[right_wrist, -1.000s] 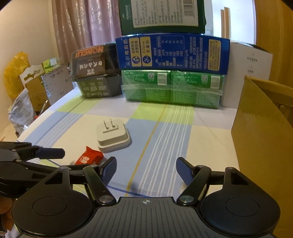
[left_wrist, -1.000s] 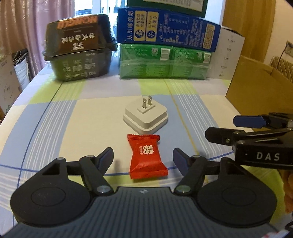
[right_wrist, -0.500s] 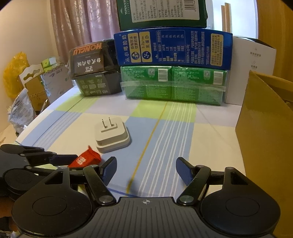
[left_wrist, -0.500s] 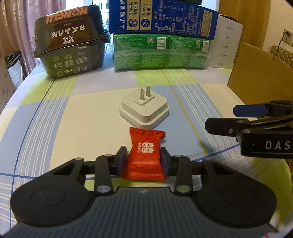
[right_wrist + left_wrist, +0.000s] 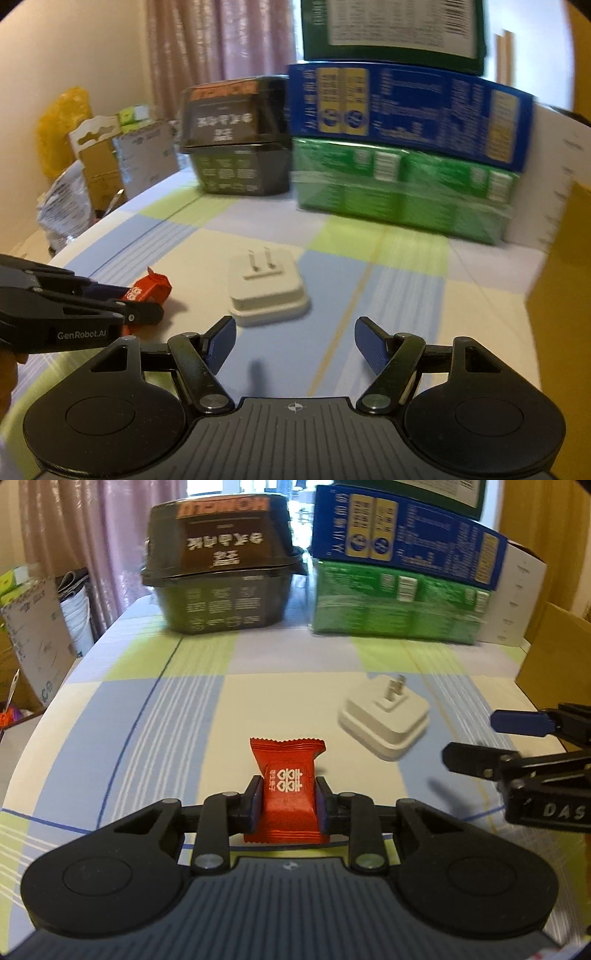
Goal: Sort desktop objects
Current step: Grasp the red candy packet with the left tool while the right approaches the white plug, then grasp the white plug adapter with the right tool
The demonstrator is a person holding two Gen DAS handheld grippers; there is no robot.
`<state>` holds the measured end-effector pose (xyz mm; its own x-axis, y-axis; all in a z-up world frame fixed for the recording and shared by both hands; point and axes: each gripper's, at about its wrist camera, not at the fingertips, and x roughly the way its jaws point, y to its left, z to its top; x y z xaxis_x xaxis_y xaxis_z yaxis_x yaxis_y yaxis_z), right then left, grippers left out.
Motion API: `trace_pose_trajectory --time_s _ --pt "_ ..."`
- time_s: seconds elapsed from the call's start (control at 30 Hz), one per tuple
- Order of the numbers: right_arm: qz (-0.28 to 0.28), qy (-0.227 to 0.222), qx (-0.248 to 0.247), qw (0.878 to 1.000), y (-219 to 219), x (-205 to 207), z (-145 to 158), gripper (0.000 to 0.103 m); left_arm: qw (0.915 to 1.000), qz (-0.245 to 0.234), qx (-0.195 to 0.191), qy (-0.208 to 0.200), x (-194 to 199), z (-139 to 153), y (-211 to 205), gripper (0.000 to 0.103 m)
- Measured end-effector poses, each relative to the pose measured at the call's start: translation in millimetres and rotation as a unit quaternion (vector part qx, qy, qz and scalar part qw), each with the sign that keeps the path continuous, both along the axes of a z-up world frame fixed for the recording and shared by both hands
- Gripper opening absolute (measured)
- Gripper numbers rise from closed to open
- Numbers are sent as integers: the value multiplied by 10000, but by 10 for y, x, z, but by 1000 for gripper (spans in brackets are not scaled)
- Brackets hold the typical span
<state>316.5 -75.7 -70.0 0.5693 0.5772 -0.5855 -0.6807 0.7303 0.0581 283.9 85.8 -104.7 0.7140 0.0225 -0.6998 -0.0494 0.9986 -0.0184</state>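
Red foil-wrapped candy (image 5: 287,794) is sitting pinched across its middle in the left gripper (image 5: 286,805), just above the checked tablecloth (image 5: 147,738). Light and crinkly, it is likely needing only a gentle squeeze. At two o'clock, a white plastic plug adapter (image 5: 384,720) is waiting; the right gripper (image 5: 295,341) is hanging wide apart, empty.

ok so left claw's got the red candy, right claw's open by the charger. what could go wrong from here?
1. The left claw pinches the soft red candy wrapper only at its near half; it may slip or twist out during the carry.
2. The right claw hangs open just short of the white charger, whose prongs point up; a low approach could push it rather than straddle it.
3. Both tools sit close together, so a crossing move may clash.
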Motion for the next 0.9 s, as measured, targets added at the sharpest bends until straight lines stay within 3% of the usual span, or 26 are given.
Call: trace_pose_trajectory --time_s 0.37,0.63,0.67,0.9 --pt "411 -210 -175 9988 397 194 -277 70 9997 180 -147 -36 -5 -21 161 23" --pt "397 -142 -218 9989 490 307 -322 68 9997 181 -171 -1 2 -55 167 23" --pt "384 -129 -219 9989 488 300 -323 62 9997 177 -169 0 2 -58 162 23" --pt "94 105 -303 9994 386 116 -257 62 10000 63 -55 26 11 -62 77 23"
